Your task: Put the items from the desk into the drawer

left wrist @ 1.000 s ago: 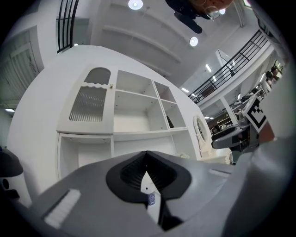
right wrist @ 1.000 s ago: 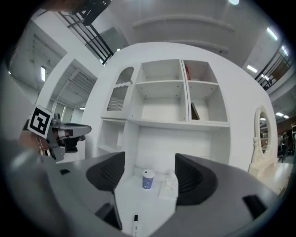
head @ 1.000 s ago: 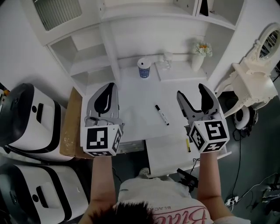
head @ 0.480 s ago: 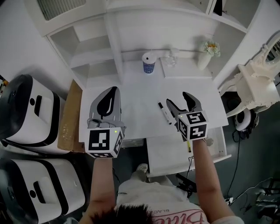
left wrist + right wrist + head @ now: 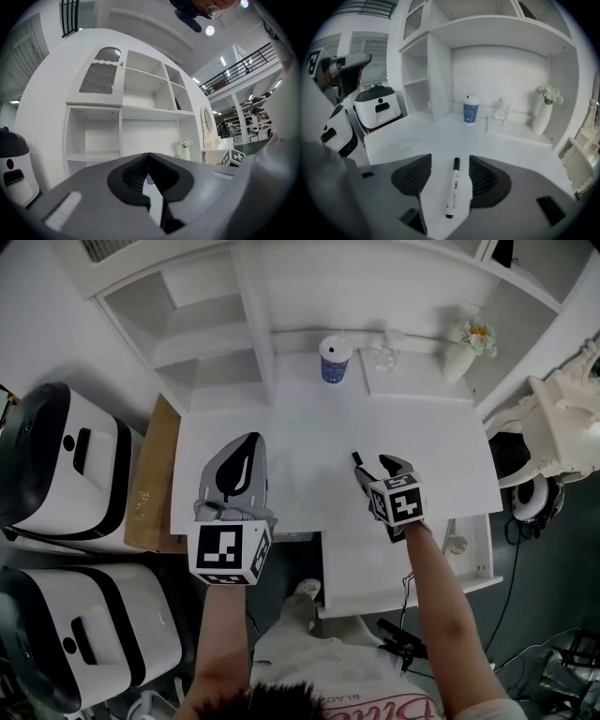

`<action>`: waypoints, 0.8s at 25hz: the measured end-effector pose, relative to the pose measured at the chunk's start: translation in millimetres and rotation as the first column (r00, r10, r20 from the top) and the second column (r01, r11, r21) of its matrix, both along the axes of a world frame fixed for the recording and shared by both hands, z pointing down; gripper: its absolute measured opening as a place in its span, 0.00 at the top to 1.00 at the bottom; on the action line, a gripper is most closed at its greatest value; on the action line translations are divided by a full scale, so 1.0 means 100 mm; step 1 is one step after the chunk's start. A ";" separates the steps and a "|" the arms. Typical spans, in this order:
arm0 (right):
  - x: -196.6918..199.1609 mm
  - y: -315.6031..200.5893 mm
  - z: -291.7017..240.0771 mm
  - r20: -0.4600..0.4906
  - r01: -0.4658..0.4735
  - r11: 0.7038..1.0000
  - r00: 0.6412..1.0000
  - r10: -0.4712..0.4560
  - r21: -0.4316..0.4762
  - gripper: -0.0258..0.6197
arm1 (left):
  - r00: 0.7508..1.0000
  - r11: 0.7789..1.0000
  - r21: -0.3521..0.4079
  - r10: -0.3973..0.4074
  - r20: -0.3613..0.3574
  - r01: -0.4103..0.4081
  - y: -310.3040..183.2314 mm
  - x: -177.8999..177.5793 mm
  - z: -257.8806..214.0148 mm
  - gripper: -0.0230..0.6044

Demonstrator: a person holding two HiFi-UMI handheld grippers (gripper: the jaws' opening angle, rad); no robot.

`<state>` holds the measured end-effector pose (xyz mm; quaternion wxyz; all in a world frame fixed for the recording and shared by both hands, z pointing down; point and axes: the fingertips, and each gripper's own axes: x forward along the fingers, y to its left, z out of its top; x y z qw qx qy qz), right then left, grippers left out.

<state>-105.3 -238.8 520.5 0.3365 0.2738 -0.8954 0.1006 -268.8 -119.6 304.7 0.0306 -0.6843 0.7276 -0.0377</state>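
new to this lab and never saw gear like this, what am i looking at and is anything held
No robot here: a person holds a two-jaw gripper in each hand. One picture looks down from the person's head; the others look along each gripper's jaws. On the desk are a marker, a cup and a vase; the drawer is open. The left gripper is shut, empty. The right gripper's jaws have just been closing around the marker, not gripping yet.
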 end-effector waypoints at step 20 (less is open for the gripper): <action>0.07 0.01 0.91 -0.210 -0.020 0.979 0.978 -0.024 -0.204 0.72 | 1.000 0.998 -0.067 -0.023 -0.004 0.023 0.10 -0.07 0.28 0.95</action>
